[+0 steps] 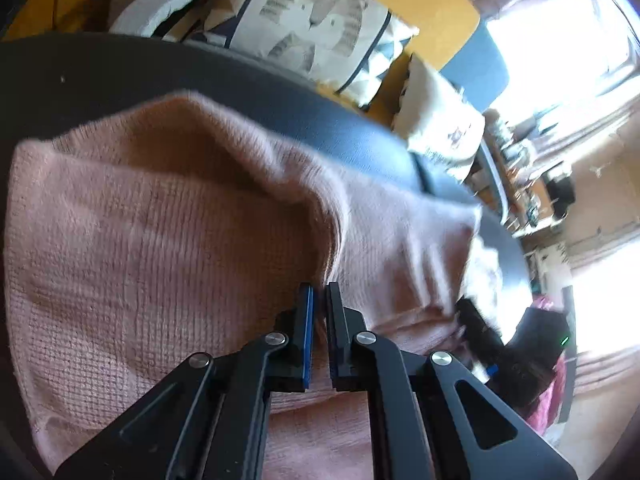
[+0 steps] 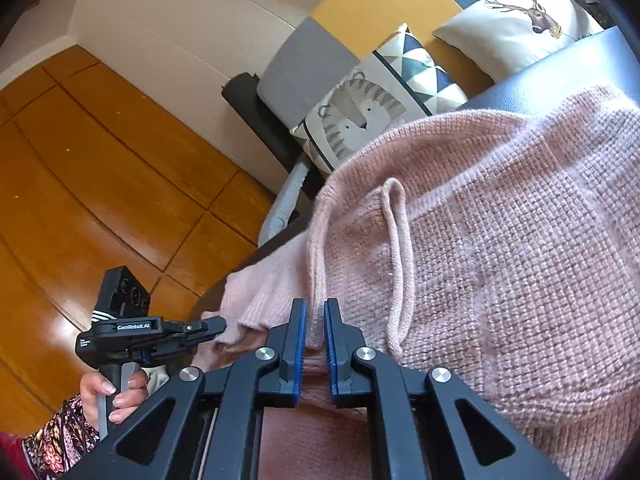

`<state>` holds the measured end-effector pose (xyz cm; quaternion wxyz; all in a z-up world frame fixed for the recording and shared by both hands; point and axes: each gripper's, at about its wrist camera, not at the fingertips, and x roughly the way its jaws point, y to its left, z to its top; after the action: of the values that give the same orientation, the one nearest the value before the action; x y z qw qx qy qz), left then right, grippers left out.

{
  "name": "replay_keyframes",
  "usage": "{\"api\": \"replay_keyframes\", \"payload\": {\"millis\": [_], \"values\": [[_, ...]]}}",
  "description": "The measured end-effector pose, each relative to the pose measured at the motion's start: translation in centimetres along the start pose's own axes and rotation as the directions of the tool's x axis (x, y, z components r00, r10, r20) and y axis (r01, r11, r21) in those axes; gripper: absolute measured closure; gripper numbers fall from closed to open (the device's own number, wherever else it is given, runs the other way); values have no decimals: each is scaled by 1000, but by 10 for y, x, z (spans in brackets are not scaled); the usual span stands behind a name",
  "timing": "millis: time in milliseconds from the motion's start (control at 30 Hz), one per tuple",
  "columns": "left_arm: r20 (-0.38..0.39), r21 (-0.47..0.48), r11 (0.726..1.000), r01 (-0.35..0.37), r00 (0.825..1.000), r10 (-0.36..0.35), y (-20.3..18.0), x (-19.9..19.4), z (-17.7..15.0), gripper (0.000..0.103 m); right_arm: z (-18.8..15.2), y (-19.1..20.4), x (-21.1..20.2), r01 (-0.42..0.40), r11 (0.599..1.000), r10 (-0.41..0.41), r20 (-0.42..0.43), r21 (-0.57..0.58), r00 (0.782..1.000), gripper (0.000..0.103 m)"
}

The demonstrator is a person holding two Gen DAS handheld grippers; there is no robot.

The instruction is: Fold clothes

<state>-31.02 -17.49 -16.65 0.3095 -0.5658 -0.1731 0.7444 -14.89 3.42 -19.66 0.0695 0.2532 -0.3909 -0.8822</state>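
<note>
A pink knit sweater [image 1: 160, 220] lies bunched on a dark round table [image 1: 120, 72]. My left gripper [image 1: 318, 292] is shut on a raised fold of it, with fabric between the blue pads. In the right wrist view the sweater [image 2: 500, 220] fills the right side, and a narrow knit ridge [image 2: 396, 260] runs down it. My right gripper [image 2: 315, 308] is shut on the sweater's near edge. The left gripper [image 2: 218, 325] shows at the lower left, pinching the sweater's end, held by a person's hand [image 2: 116, 392]. The right gripper [image 1: 466, 306] appears dark and blurred at the sweater's right edge.
Printed cushions [image 2: 360, 112] and a yellow and grey sofa [image 2: 380, 4] stand just beyond the table edge [image 2: 560, 80]. Wooden floor [image 2: 100, 160] spreads to the left. Bright windows [image 1: 560, 52] and cluttered shelves [image 1: 520, 168] lie to the right in the left wrist view.
</note>
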Motion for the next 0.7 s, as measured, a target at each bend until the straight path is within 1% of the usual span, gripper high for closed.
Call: {"api": "replay_keyframes", "payload": {"millis": [67,133,200,233,300,367,400,467,500,533,600,667,700], "values": [[7,-13,1000,21,1000,-21,5,0,-7,96,0,-2,3,11,1000,-11,-14,11,1000,96],[14,-26,999,43,999,-43,10,0,-13,88,-1,-4,4,12,1000,-12,-17,21,1000,95],[22,-40,997,64,998,-63,16,-1,-20,87,-1,-5,3,7,1000,-6,-16,28,1000,94],[50,-73,995,66,997,-63,21,-6,-19,87,-1,-5,3,4,1000,-3,-15,26,1000,94],[146,-57,998,38,989,-30,18,-24,-19,87,-2,-4,2,-2,1000,2,-15,23,1000,91],[241,-41,999,8,971,2,14,-42,-19,87,-2,-4,2,-7,1000,7,-13,24,1000,90],[270,-1,1000,-26,963,26,2,-47,-16,87,-2,-5,2,-9,1000,10,-13,26,1000,90],[297,93,992,-84,953,53,-27,-47,-7,80,-3,-6,2,-14,999,14,-11,30,1000,90],[305,148,982,-115,950,65,-46,-41,-2,74,-3,-6,2,-16,999,16,-10,32,1000,90],[313,201,969,-144,947,76,-66,-36,3,74,-3,-6,1,-16,999,16,-10,32,1000,90],[317,271,943,-193,943,102,-94,-17,8,74,-3,-6,1,-17,999,17,-9,32,1000,90],[322,339,910,-239,938,126,-122,1,13,74,-4,-7,1,-17,999,18,-7,33,1000,90],[326,365,895,-256,936,135,-122,6,8,74,-4,-7,1,-19,999,19,-6,34,1000,90]]}}
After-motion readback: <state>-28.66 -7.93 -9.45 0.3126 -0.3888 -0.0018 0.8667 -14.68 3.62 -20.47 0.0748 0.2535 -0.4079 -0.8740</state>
